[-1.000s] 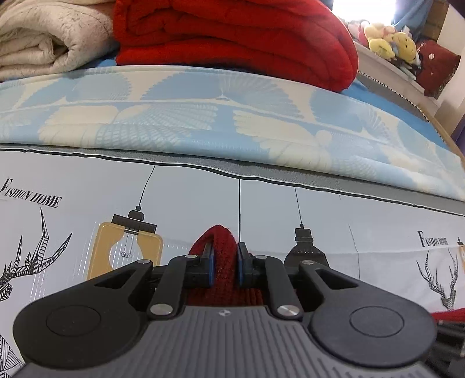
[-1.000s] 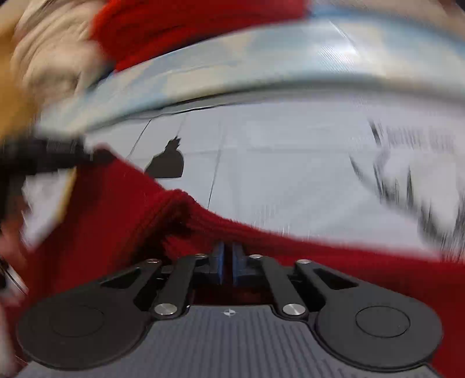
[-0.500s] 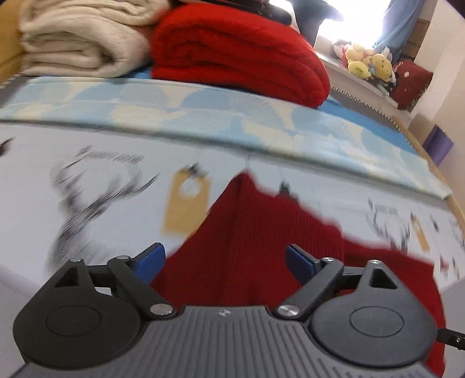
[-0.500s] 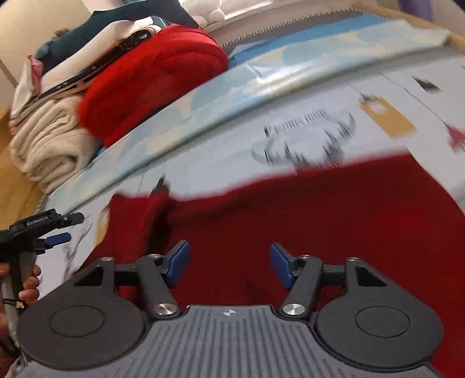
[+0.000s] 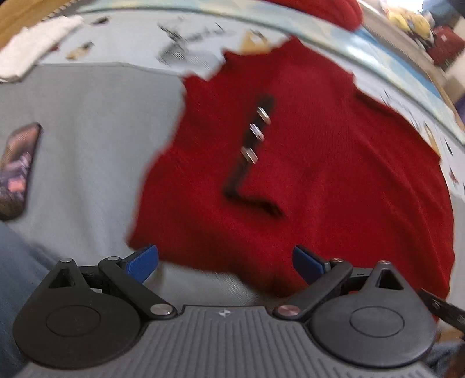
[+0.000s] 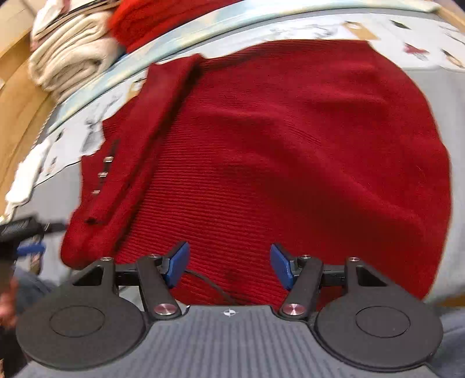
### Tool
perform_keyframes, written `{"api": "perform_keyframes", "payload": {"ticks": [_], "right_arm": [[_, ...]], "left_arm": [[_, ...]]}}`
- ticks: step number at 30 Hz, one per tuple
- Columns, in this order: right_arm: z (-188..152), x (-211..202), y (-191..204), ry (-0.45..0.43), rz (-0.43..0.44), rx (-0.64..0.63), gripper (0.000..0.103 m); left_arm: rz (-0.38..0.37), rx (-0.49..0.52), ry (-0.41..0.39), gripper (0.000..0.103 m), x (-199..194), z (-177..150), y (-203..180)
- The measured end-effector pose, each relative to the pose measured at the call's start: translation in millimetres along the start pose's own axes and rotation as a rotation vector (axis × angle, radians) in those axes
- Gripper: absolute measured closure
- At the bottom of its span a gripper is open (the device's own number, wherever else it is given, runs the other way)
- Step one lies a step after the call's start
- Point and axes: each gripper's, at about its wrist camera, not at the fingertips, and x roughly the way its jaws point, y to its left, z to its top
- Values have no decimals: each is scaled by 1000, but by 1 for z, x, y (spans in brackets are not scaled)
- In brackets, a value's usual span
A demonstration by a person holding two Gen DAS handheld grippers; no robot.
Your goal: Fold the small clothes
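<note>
A red knitted garment [image 5: 305, 151] lies spread on the bed, with a dark placket and three small buttons [image 5: 255, 133]. In the right wrist view the same garment [image 6: 276, 151] fills the middle, its left part folded over as a long flap [image 6: 151, 116]. My left gripper [image 5: 225, 263] is open and empty, above the garment's near edge. My right gripper [image 6: 229, 266] is open and empty, over the garment's near part. The left gripper also shows at the left edge of the right wrist view [image 6: 26, 238].
A grey sheet [image 5: 87, 130] and a printed white cover [image 6: 377, 29] lie under the garment. A phone [image 5: 17, 168] lies on the grey sheet at left. Folded cream blankets [image 6: 66, 55] and a red blanket [image 6: 151, 20] are stacked at the back. Plush toys [image 5: 409, 20] sit far right.
Both grippers were shut on the red garment a second ago, then opened and let it go. Both have since pulled back toward the near edge, and the garment lies flat.
</note>
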Motion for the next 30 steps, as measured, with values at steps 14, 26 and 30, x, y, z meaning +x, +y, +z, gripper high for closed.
{"api": "perform_keyframes", "payload": {"ticks": [14,26,30], "right_arm": [[-13,-50,-76,-71,94,120,52],[114,7,-210,-330,78,256,48],[129,61,-210,-204,72,269,48]], "left_arm": [[53,158,4,3,1,-30,-71],[123,142,94,3,35,-24,-90],[138,100,103,3,41,-18,-85]]}}
